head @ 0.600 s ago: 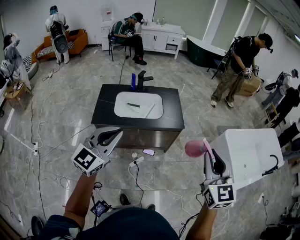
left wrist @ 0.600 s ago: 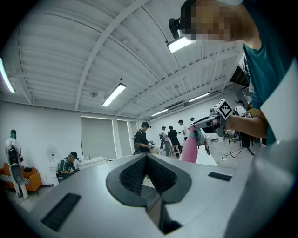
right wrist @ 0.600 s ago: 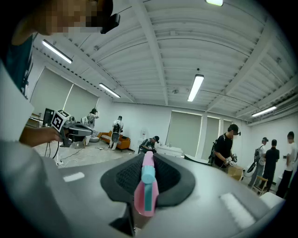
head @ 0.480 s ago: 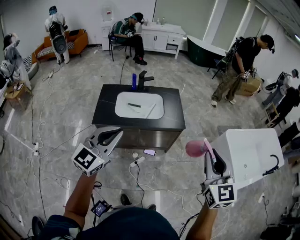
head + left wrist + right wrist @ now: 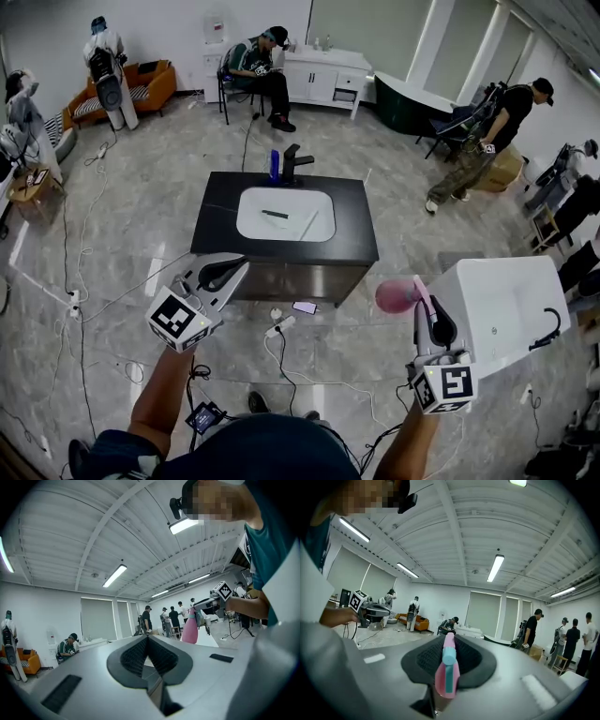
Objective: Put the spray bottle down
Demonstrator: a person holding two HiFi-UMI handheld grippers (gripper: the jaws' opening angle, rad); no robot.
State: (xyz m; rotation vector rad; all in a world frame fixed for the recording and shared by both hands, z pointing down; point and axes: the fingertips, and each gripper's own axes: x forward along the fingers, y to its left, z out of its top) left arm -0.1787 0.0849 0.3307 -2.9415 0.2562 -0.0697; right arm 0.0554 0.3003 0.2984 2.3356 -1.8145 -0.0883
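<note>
A pink spray bottle (image 5: pixel 394 296) with a light blue band hangs in the air, its body to the left of my right gripper (image 5: pixel 424 309). That gripper is shut on the bottle's head and neck. In the right gripper view the spray bottle (image 5: pixel 446 670) sits between the black pads, nozzle end pointing forward. My left gripper (image 5: pixel 234 270) floats at the left, shut, with nothing in it; its pads (image 5: pixel 136 656) meet in the left gripper view. From there the spray bottle (image 5: pixel 190 627) shows far off at the right.
A black-topped vanity (image 5: pixel 211 225) with a white sink, a faucet and a blue bottle (image 5: pixel 274 165) stands ahead on the marble floor. A white tub-like unit (image 5: pixel 497 305) is just right of the right gripper. Cables (image 5: pixel 281 323) lie on the floor. Several people stand around the room.
Both grippers and the bottle keep almost the same place. The head view has shifted a little, and the person at the far right has stepped further along.
</note>
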